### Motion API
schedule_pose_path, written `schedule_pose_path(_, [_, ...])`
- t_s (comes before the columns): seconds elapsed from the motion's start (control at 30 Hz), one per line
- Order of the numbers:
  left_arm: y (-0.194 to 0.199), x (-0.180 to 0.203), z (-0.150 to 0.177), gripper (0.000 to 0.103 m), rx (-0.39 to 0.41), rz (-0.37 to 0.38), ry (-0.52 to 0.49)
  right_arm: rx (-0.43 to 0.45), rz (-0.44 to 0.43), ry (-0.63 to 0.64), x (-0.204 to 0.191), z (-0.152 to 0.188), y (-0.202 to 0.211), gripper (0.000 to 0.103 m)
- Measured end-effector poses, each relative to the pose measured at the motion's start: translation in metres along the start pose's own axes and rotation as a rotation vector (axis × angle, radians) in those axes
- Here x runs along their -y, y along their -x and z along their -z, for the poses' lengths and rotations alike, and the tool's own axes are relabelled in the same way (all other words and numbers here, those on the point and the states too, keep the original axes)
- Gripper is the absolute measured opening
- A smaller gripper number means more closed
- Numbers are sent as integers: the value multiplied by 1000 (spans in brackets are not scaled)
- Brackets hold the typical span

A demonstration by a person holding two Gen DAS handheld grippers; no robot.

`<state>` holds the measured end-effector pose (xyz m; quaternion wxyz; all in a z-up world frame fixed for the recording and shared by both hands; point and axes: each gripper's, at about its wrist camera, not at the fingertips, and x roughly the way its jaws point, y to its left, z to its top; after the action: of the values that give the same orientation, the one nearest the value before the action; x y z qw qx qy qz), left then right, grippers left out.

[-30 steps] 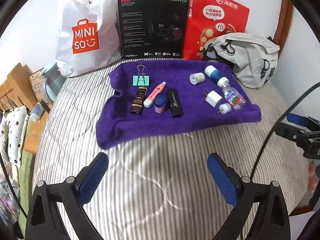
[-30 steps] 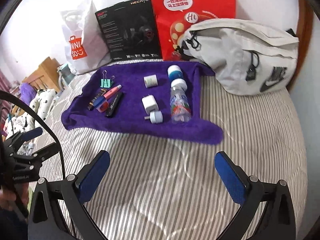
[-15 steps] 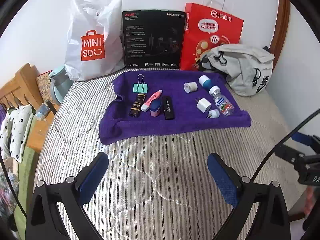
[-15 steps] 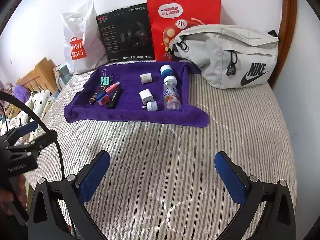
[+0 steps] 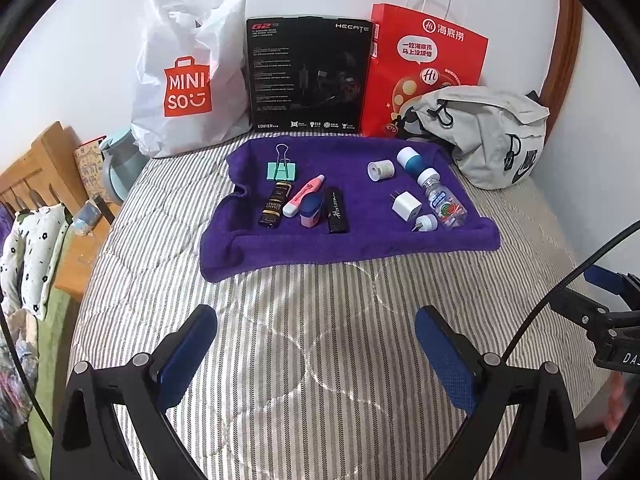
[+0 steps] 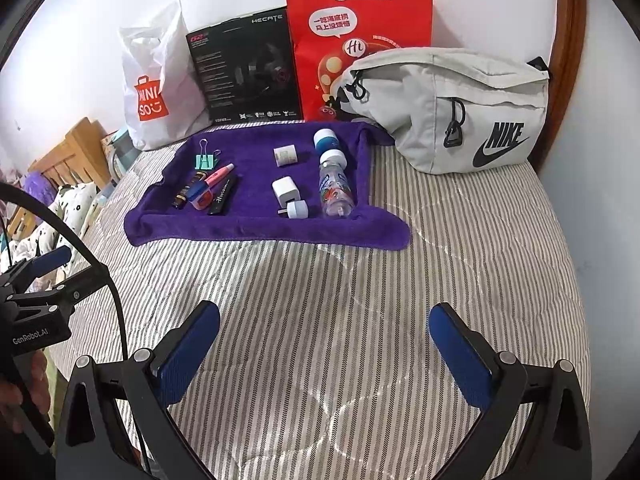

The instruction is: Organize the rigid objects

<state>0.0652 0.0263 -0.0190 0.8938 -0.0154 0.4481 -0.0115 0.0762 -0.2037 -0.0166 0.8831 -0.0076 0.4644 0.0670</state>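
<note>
Where the striped bedcover (image 5: pixel 320 360) meets the wall, a purple towel (image 5: pixel 360 236) lies spread, carrying the small items in two groups.

Left group: a green binder clip (image 5: pixel 282 170) at the back; in front of it a black-and-gold tube (image 5: pixel 274 204), a pink marker (image 5: pixel 304 195), a small blue-and-pink jar (image 5: pixel 311 210) and a black case (image 5: pixel 337 210), side by side and close together.

Right group: a white roll (image 5: pixel 380 169), a blue-and-white container (image 5: pixel 410 160), a clear bottle (image 5: pixel 442 198) lying on its side, a white charger (image 5: pixel 406 206) and a round white plug (image 5: pixel 425 223) just beside the bottle.

Behind the towel, against the wall: a white shopping bag (image 5: pixel 188 80), a black box (image 5: pixel 308 76), a red paper bag (image 5: pixel 424 64), a grey waist bag (image 6: pixel 448 108).

Left gripper (image 5: pixel 316 354): jaws wide apart, holding nothing, above bare bedcover, well short of the towel.

Right gripper (image 6: pixel 324 346): jaws wide apart, holding nothing, likewise over bare bedcover.
</note>
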Motion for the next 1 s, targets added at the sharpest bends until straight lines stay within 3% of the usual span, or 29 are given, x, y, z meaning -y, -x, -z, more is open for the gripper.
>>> schedule_pose_path(1.0, [-6,-2,1,100,-20,-14,-11,4,16,11,2,-3,2,103])
